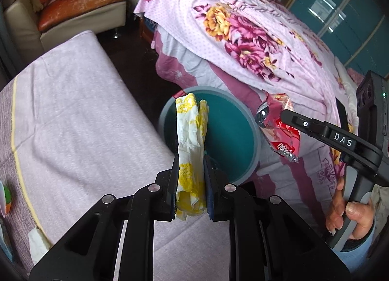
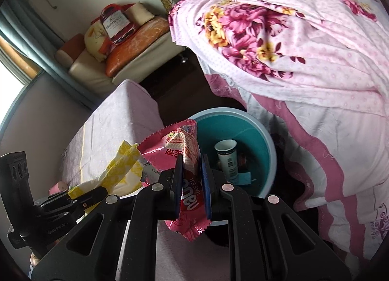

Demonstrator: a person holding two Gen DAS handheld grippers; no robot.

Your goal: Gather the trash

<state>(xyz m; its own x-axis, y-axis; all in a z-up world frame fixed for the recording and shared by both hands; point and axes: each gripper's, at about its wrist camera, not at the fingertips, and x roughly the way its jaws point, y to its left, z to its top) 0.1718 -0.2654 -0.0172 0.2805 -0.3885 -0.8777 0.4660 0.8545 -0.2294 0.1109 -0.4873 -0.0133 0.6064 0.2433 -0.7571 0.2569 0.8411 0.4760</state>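
My left gripper (image 1: 190, 159) is shut on a crumpled white and yellow napkin (image 1: 190, 135) and holds it over the near rim of a teal trash bin (image 1: 233, 130). My right gripper (image 2: 192, 159) is shut on a pink and red wafer wrapper (image 2: 180, 144), held above the bin (image 2: 255, 132). The right gripper (image 1: 283, 113) and wrapper (image 1: 279, 125) also show in the left wrist view, at the bin's right rim. The left gripper (image 2: 92, 194) with the napkin (image 2: 121, 166) shows at the left of the right wrist view. A paper cup (image 2: 227, 157) lies inside the bin.
A table with a lilac cloth (image 1: 80, 115) stands left of the bin. A floral quilt (image 1: 243, 37) over a bed hangs right of the bin. A sofa (image 1: 80, 6) with cushions stands at the back. Small items (image 1: 6, 198) sit at the table's left edge.
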